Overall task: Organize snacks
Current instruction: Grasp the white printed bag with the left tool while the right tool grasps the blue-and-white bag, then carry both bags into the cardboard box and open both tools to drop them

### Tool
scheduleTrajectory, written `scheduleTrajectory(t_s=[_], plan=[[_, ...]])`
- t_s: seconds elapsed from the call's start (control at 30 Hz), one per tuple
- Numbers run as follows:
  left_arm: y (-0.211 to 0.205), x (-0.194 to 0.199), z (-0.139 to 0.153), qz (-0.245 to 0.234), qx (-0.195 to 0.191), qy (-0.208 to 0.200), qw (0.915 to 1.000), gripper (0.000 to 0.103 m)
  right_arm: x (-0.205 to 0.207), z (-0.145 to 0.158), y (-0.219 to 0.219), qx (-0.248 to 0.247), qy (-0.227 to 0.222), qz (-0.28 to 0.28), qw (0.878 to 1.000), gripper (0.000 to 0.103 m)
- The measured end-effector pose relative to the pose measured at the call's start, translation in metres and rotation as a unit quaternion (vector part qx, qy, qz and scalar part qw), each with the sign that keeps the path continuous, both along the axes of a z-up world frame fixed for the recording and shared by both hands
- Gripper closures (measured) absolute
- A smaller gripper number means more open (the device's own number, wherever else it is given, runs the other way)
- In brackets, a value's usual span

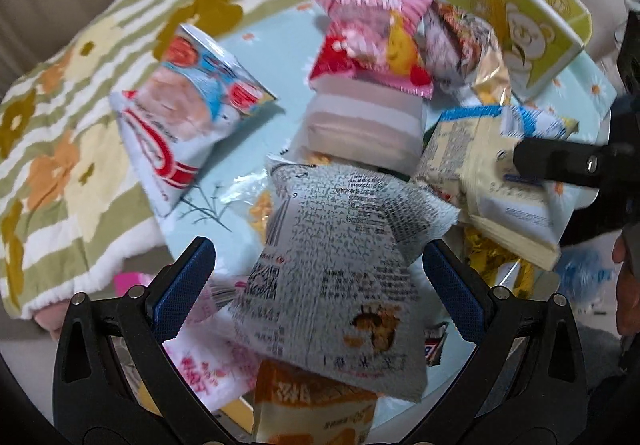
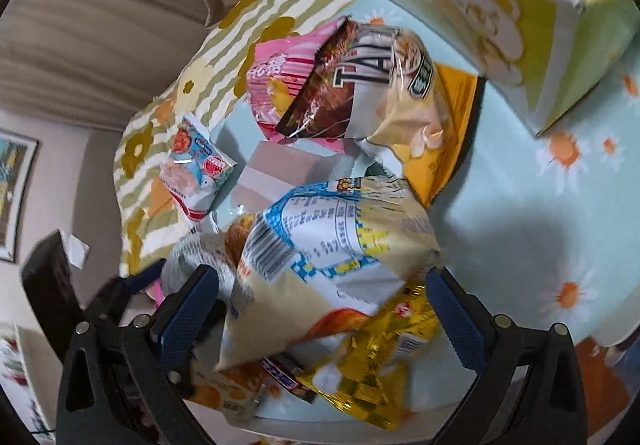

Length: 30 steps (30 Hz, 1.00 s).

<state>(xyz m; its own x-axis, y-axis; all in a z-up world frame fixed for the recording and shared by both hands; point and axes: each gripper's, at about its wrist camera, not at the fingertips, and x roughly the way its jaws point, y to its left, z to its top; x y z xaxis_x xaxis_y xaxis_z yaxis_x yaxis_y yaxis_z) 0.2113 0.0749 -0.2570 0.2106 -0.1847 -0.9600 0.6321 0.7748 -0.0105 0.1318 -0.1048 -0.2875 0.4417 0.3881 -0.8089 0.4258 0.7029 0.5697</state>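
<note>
Left gripper (image 1: 320,281) jaws spread around a grey printed packet (image 1: 340,265) atop the snack pile, right gripper (image 2: 324,309) jaws apart around a cream packet (image 2: 320,269), green box (image 2: 500,13) behind on the table (image 2: 520,205)

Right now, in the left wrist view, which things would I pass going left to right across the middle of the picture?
Flowered blanket → white-and-red snack packet → pink-and-white striped box → cream snack bag with blue print → right hand-held gripper.
</note>
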Motion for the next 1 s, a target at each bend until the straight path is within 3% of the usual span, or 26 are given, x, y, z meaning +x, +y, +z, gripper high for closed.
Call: scheduleTrajectory(t_s=[0.17, 0.3, 0.57, 0.7, 0.83, 1.0], plan=[[-0.004, 0.004, -0.014, -0.008, -0.011, 0.033, 0.9993, 0.006, 0.013, -0.012, -0.001, 0.010, 0.009, 0.000, 1.000, 0.000], [-0.009, 0.004, -0.017, -0.019, -0.031, 0.059, 0.9976, 0.022, 0.018, -0.016, -0.001, 0.011, 0.014, 0.001, 1.000, 0.000], [-0.011, 0.004, -0.012, -0.016, -0.051, 0.065, 0.9964, 0.034, 0.020, -0.023, -0.001, 0.013, 0.025, -0.006, 1.000, 0.000], [-0.007, 0.003, -0.004, -0.007, -0.061, 0.062, 0.9962, 0.035, 0.016, -0.023, -0.003, 0.032, 0.022, 0.001, 0.999, 0.019], [-0.005, 0.000, 0.003, 0.001, -0.068, 0.058, 0.9960, 0.035, 0.015, -0.018, -0.001, 0.027, 0.018, 0.008, 0.999, 0.030], [0.001, -0.008, 0.018, 0.013, -0.081, 0.050, 0.9954, 0.035, 0.013, -0.001, 0.004, 0.021, 0.005, 0.020, 1.000, 0.033]])
